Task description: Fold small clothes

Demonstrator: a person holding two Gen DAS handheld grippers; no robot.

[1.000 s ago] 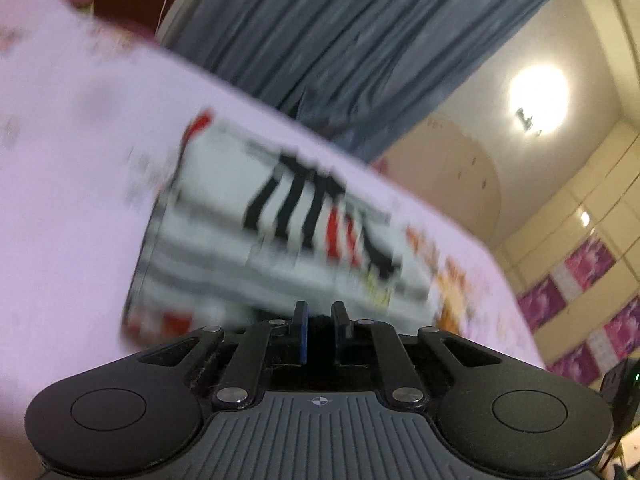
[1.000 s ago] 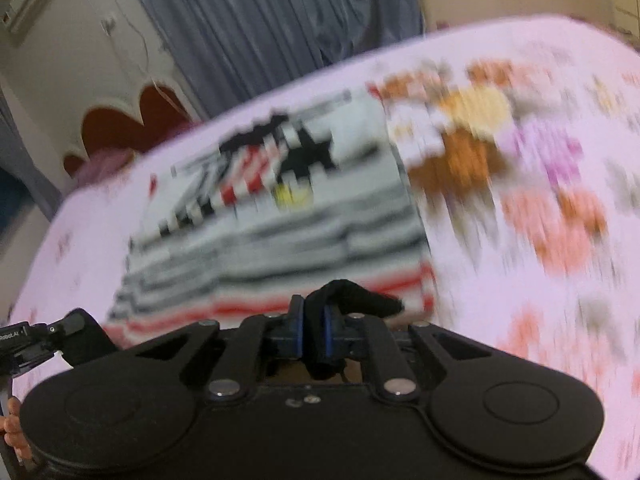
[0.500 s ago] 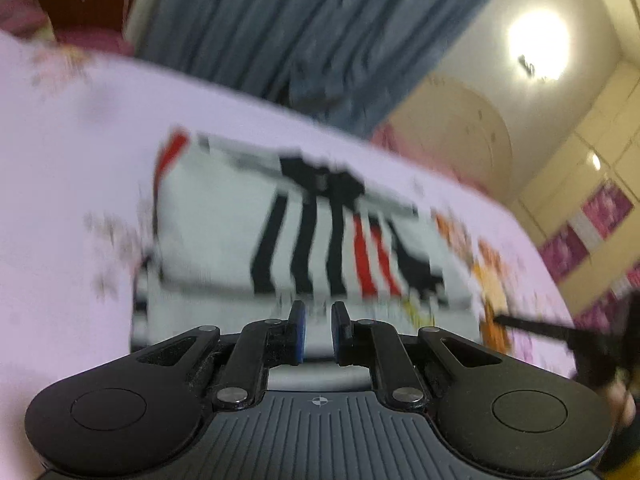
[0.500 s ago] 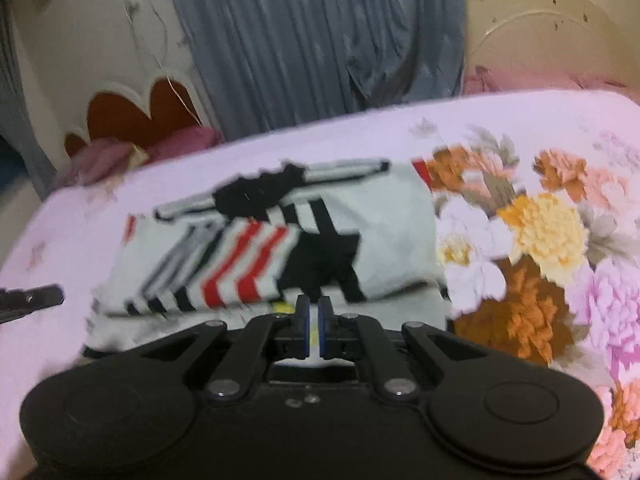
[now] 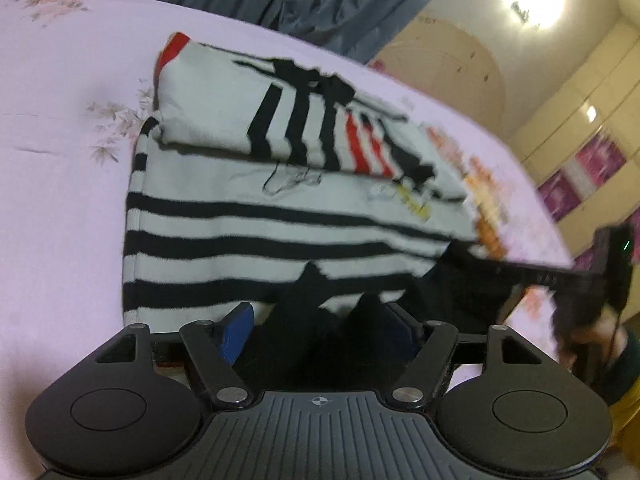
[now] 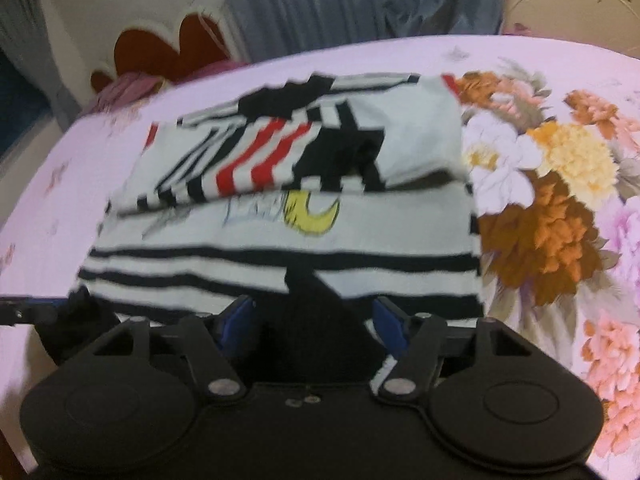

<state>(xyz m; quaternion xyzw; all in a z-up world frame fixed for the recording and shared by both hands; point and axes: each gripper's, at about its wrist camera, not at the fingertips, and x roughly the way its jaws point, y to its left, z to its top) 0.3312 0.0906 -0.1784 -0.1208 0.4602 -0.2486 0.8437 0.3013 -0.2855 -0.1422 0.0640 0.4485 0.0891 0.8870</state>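
Note:
A small white garment [image 5: 280, 216] with black stripes lies on the pink bed sheet [image 5: 60, 160]. Its far part is folded over, showing black and red stripes [image 6: 264, 152]. A yellow moon print [image 6: 312, 216] sits below that fold. My left gripper [image 5: 320, 328] is at the near hem. Its jaws are opening, and a black piece of cloth [image 5: 304, 304] lies loose between the blue pads [image 5: 236, 332]. My right gripper [image 6: 314, 316] is at the same hem further right. Its jaws are also opening around a black flap [image 6: 316, 300], and the pads do not press on it.
A big flower print [image 6: 552, 208] covers the sheet right of the garment. Grey-blue curtains [image 6: 360, 4] hang behind the bed, with a red scalloped headboard [image 6: 168, 52] at the back left. The other gripper's black body [image 5: 592, 280] shows at the right edge of the left wrist view.
Both pairs of jaws were shut and now stand apart. Both grippers have sunk and come closer to the garment's near hem, which fills more of each view.

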